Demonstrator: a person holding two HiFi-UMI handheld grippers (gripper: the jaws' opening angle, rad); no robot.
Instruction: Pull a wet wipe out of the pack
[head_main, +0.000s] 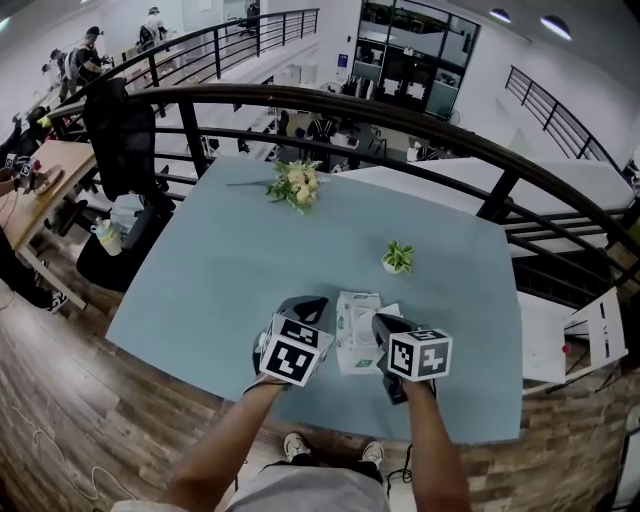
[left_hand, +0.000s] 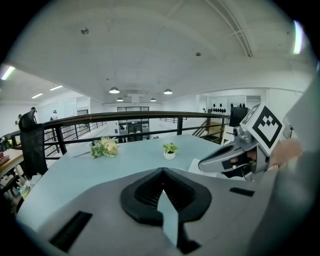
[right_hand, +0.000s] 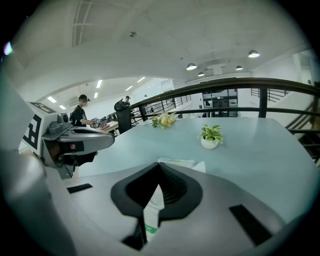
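Wet wipe pack flat on blue table, near front edge, between both tongs. Left gripper: jaws closed, empty. Right gripper: same, hovering over pack. No wipe visibly drawn out; gripping and pulling seemingly all left.
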